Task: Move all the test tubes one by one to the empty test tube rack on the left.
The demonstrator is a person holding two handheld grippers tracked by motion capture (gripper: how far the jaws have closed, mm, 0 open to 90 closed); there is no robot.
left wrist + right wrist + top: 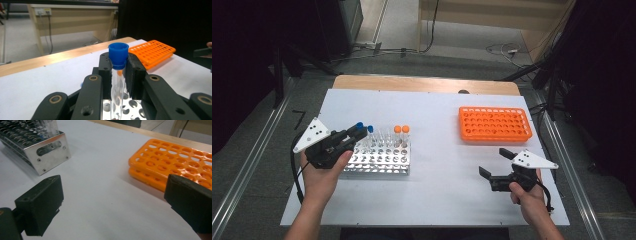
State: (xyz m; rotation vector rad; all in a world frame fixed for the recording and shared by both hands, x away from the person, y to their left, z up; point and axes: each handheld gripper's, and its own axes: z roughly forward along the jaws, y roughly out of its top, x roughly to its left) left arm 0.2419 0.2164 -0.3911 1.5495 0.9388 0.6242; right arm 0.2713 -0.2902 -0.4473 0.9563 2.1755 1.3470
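The clear plastic test tube with a blue cap (pixel 118 55) shows between black jaws. The shiny silver metal tube rack (pixel 379 159) carries tubes capped in blue and orange. The perforated plastic rack (pixel 494 123) is bright orange. The white table sheet (pixel 437 115) overlies a light wooden tabletop (pixel 422 83).

Left gripper (pixel 355 133): black body, black jaws with round brass-ringed pivots, grey three-cornered plate with small dark holes, black cable. Right gripper (pixel 494 162): same black body, blocky black pads (pixel 42 202), grey plate. Forearms bare, no sleeves.
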